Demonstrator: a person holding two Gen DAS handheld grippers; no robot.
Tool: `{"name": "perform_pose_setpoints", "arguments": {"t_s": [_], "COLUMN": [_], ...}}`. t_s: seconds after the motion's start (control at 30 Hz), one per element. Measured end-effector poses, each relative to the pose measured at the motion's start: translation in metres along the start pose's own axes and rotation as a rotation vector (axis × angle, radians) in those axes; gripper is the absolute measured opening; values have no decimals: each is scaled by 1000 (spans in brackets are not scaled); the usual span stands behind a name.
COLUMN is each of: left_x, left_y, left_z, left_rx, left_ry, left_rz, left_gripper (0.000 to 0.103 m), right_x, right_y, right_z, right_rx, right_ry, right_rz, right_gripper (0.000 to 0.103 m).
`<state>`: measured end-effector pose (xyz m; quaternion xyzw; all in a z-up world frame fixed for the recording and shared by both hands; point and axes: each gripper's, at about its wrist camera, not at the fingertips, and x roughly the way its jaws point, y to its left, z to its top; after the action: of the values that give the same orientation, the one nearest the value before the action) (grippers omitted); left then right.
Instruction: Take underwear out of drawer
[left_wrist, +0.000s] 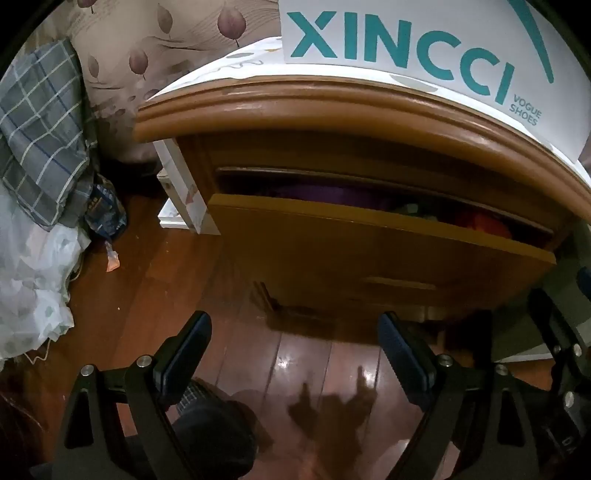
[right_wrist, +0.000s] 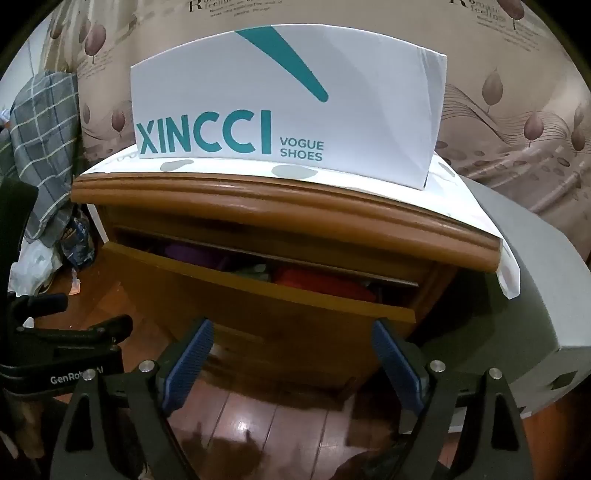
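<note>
while the drawer (right_wrist: 258, 295) stands ajar, we hold both grippers before it. left gripper (left_wrist: 295, 354) and right gripper (right_wrist: 291, 354) gape wide, empty.

A lived-in home bedroom: wooden nightstand (right_wrist: 280, 218) at frame centre with drawer (right_wrist: 258, 295) ajar on folded clothing, shoe box (right_wrist: 288, 107) on top, leaf-print wallpaper (right_wrist: 517, 110) behind, plaid fabric (left_wrist: 40, 136) heaped left, wood-plank floor (left_wrist: 295, 369) below.

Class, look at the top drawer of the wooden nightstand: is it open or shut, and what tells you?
Partly open. The drawer front stands out from the nightstand, leaving a gap where purple cloth and red cloth show.
</note>
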<state>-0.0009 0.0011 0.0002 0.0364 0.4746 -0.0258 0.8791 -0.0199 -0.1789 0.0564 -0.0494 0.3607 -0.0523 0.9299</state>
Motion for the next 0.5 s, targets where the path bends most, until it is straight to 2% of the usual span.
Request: {"name": "perform_pose_setpoints", "arguments": {"t_s": [0.5], "left_x": [-4], "left_y": [0], "left_z": [-2], "left_rx": [13], "left_ry": [6], "left_rz": [24], "left_gripper": [89], "right_x": [3], "right_y": [-4], "right_z": [1], "right_rx": [17], "right_ry": [15], "right_rz": [13], "right_gripper": [89]}}
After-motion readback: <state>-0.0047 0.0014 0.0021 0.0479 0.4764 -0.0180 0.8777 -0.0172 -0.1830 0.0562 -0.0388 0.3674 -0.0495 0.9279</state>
